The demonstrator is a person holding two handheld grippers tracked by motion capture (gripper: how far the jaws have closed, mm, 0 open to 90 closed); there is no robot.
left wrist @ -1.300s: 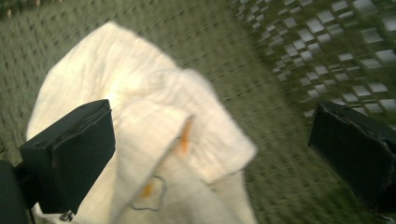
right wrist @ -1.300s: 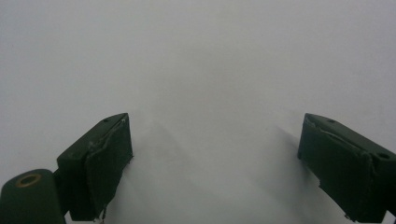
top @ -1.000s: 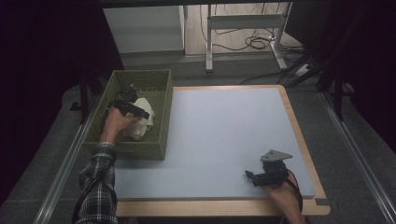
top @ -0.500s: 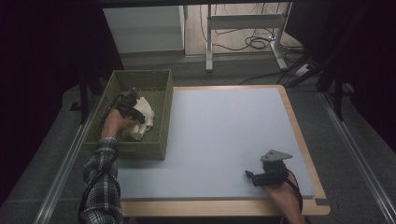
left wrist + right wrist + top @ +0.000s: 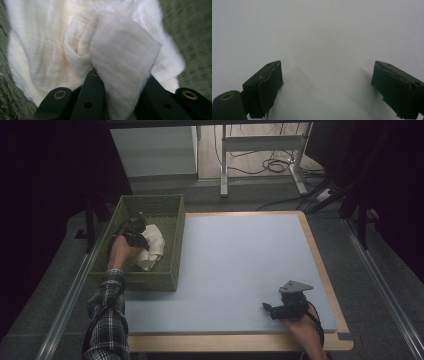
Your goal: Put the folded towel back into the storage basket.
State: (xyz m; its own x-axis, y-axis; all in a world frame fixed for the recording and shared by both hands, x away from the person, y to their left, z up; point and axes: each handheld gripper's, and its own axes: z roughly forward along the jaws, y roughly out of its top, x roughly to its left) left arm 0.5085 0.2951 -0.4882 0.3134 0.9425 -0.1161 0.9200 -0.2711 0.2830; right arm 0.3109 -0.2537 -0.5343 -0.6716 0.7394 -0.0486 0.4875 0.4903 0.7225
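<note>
The surface (image 5: 240,270) carries a green woven basket (image 5: 175,250) at its left edge. Inside the basket lies a white cloth (image 5: 152,245), loosely crumpled. Judged by its look, the cloth is light, soft and limp; it will drape and sag when lifted, is not fragile, and its gauzy weave should resist slipping. Take hold at a raised fold, not a flat area. The left claw (image 5: 120,82) has just been closing and is clenched on such a fold. The right claw (image 5: 327,85) rests released on the surface, nothing between its jaws.
</note>
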